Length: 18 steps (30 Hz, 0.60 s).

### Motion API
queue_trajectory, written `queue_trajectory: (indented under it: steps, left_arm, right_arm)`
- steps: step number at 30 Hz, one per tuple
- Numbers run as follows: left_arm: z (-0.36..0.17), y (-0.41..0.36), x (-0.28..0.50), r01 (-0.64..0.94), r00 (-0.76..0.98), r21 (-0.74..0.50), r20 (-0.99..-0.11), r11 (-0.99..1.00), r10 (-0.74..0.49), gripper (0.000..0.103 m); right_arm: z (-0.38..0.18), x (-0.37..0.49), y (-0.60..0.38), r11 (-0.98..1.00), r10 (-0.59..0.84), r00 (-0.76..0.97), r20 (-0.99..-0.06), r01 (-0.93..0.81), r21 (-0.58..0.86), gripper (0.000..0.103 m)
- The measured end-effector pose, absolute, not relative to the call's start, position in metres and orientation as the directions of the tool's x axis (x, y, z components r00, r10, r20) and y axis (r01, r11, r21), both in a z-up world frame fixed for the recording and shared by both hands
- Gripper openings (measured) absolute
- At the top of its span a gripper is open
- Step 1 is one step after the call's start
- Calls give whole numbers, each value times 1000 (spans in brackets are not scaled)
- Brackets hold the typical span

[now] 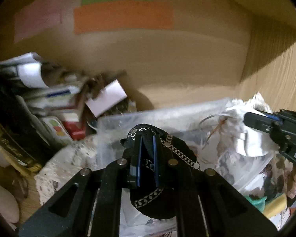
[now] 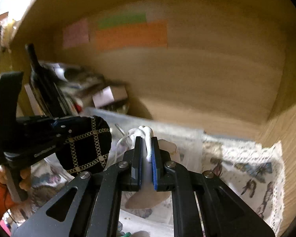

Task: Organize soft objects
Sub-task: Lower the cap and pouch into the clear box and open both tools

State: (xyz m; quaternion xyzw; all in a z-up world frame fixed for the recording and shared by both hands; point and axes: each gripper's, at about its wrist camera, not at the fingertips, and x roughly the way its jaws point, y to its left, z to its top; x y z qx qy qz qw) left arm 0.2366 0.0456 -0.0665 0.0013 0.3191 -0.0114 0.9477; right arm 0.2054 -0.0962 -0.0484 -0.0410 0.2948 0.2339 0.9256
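**Two pouches held over the clear bin**

The black pouch [image 2: 84, 144], round and crossed by silver chain trim, hung from the left gripper [image 1: 147, 138], whose jaws were clamped on its top edge; its flat face stood roughly upright. The right gripper [image 2: 147, 140] had its jaws pinched on the knotted white cord [image 2: 143, 131] of a pale pouch [image 2: 148, 199] hanging below. Both hovered side by side above the clear bin [image 1: 112, 122] inside a wooden cupboard [image 2: 207, 79], the grippers pointing towards its back wall
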Motion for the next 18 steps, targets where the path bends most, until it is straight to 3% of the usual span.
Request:
queue_trajectory:
  steps: [5,10,13,14,15,18]
  left_arm:
    - [-81,38,242,45,762,19,-647,999,-22,10]
    - [-84,35,242,61,742,9,-669,998,-39,15]
    - [-77,36,235,63,748,-1,-662,998,-49,24]
    - [-73,36,232,66,750,-11,-659,998,-57,30]
    - [-70,37,230,65,755,-14,-653,998,-58,33]
    - [-57,36,217,59,783,4,-620,998,-43,42]
  right_arm:
    - [-70,222,-90,888,374,650,-661,-456,54,8]
    - [-76,227,-89,882,367,615,-698,-467,52,13]
    - [-74,227,-87,887,356,623,-696,-460,42,35]
    - [-72,225,-88,888,356,628,-692,-457,42,48]
    - [-70,224,-89,889,356,635,-686,-455,41,55]
    - [-61,218,-92,898,354,672,-650,-439,35,55]
